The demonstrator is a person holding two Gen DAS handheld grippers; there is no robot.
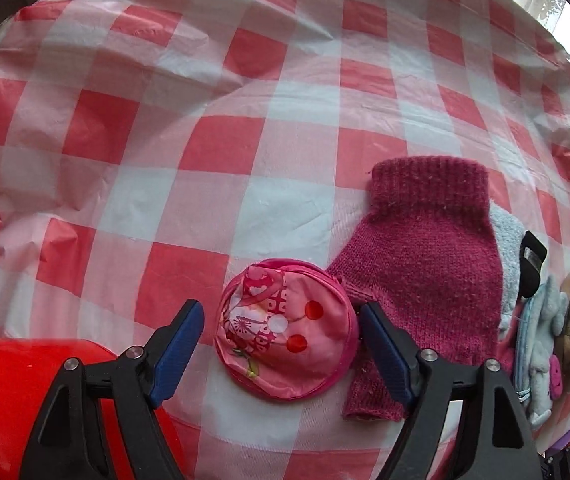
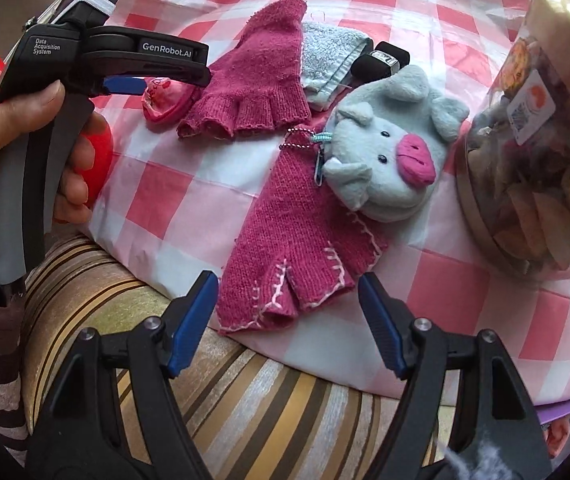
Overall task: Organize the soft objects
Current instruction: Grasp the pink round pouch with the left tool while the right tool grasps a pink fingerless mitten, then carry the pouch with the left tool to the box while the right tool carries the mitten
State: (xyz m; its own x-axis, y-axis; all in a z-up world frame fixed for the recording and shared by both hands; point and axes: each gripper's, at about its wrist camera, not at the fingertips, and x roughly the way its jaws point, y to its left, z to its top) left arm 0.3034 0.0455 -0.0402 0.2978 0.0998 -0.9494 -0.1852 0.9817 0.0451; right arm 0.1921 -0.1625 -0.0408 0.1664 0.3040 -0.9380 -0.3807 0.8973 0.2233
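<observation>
Right now you are lining both grippers up for a pick, so this looks like the reach step, with nothing lifted yet. Your left gripper (image 1: 281, 344) stands spread wide around the round pink pouch (image 1: 285, 328) on the checked tablecloth (image 1: 221, 152); the blue pads (image 1: 177, 344) sit just beside it on either side and do not press it. Your right gripper (image 2: 287, 320) is likewise released, its fingers either side of the finger end of the near magenta glove (image 2: 297, 240), which lies at the table's edge. The grey plush pig (image 2: 389, 148) rests on that glove's cuff end, so a pull would likely drag the toy along; I'd judge you need to come lower and close on the knit alone. A second magenta glove (image 2: 261, 76) lies farther back, touching a pale blue cloth (image 2: 325, 56).

Readable writing: "GenRobot.AI" and "Data Acquisition System" on the left tool's body. The clear jar (image 2: 533, 140) carries a label too small to read.
</observation>
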